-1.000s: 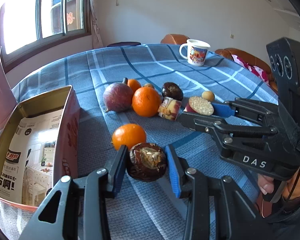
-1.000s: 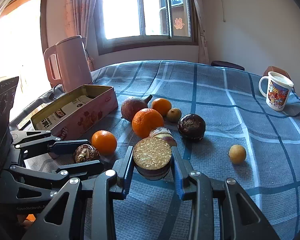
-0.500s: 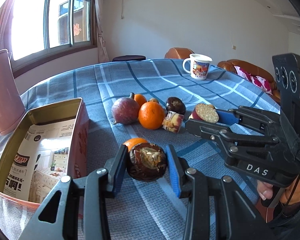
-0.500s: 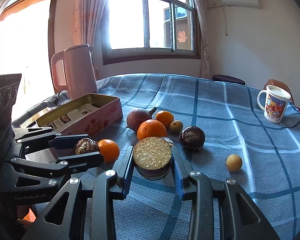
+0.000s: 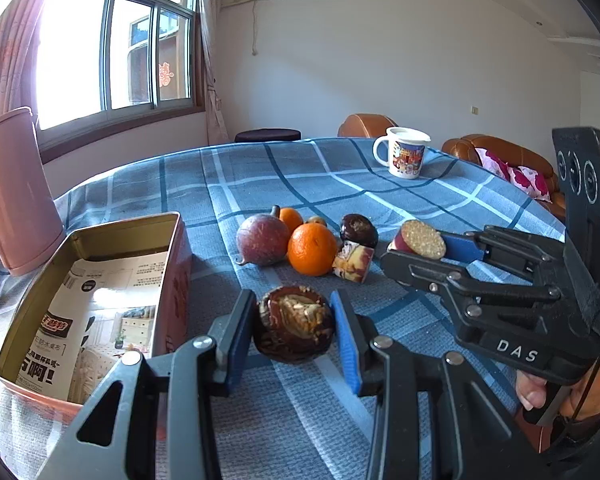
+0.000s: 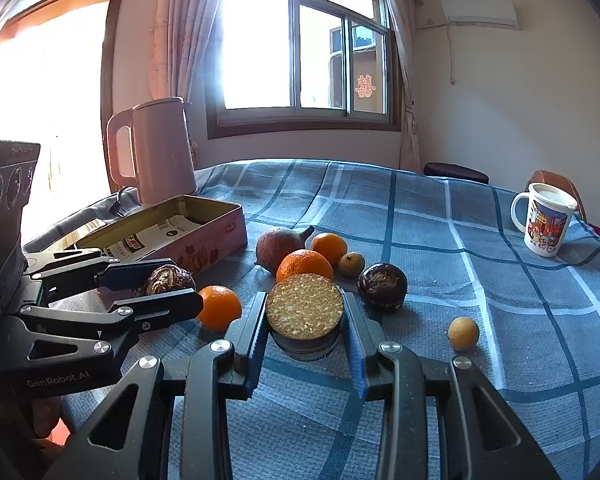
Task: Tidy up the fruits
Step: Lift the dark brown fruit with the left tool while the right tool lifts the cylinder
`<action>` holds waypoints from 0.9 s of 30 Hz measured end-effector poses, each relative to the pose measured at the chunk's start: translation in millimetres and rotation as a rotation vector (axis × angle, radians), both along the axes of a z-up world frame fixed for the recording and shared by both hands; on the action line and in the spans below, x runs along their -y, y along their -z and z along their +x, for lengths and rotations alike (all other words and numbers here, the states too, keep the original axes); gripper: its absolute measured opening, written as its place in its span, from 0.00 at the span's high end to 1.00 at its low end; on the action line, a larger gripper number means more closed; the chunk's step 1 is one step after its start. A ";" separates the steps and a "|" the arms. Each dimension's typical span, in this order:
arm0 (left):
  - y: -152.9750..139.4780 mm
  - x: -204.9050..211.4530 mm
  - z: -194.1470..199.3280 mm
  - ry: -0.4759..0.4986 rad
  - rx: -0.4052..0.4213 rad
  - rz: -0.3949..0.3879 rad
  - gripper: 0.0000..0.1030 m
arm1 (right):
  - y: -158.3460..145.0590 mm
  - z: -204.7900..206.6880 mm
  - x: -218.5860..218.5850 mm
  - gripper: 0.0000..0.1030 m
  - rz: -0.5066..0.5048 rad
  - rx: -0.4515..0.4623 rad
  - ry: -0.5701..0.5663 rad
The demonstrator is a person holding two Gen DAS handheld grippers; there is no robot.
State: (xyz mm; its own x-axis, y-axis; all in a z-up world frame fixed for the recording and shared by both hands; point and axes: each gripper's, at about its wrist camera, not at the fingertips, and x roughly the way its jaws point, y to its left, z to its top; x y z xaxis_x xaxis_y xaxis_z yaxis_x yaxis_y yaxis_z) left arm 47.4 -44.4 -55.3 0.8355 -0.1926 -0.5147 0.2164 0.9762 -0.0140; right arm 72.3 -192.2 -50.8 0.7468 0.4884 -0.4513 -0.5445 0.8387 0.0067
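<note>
My left gripper (image 5: 294,320) is shut on a dark brown fruit (image 5: 294,330) with a crumbly brown top, held above the blue checked cloth just right of the open tin box (image 5: 120,228). In the right wrist view the same left gripper (image 6: 160,286) and brown fruit (image 6: 166,278) sit before the tin box (image 6: 204,240). My right gripper (image 6: 304,320) is shut on a halved fruit (image 6: 305,306), its grainy yellow cut face towards the camera. More fruit lies beyond: a purple fruit (image 6: 278,246), oranges (image 6: 304,264), a dark round fruit (image 6: 382,286).
A loose orange (image 6: 220,307) lies between the two grippers, and a small yellow fruit (image 6: 463,333) lies to the right. A printed mug (image 6: 546,220) stands far right. A pink kettle (image 6: 156,148) stands behind the tin. A cut piece (image 5: 352,261) lies by the big orange.
Both grippers have tipped upward a little, each still gripping its fruit. In the left wrist view the loose orange has slipped out of sight behind the brown fruit.
</note>
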 end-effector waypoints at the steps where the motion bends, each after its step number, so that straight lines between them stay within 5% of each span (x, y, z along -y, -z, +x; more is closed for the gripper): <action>1: -0.2 -0.3 -1.0 -0.001 0.004 0.001 0.61 | -0.2 -0.6 0.2 0.64 0.001 0.004 0.000; 27: -8.3 -1.9 -14.9 -0.047 0.123 0.005 0.61 | -4.3 -13.5 3.2 0.64 0.018 0.099 -0.008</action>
State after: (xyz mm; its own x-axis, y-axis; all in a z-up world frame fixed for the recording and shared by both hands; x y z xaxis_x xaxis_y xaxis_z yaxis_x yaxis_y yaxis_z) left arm 32.5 -42.5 -46.9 0.9004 -0.1496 -0.4084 0.1706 0.9852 0.0152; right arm 58.8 -195.4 -46.5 0.7832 0.5021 -0.3668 -0.5502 0.8344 -0.0328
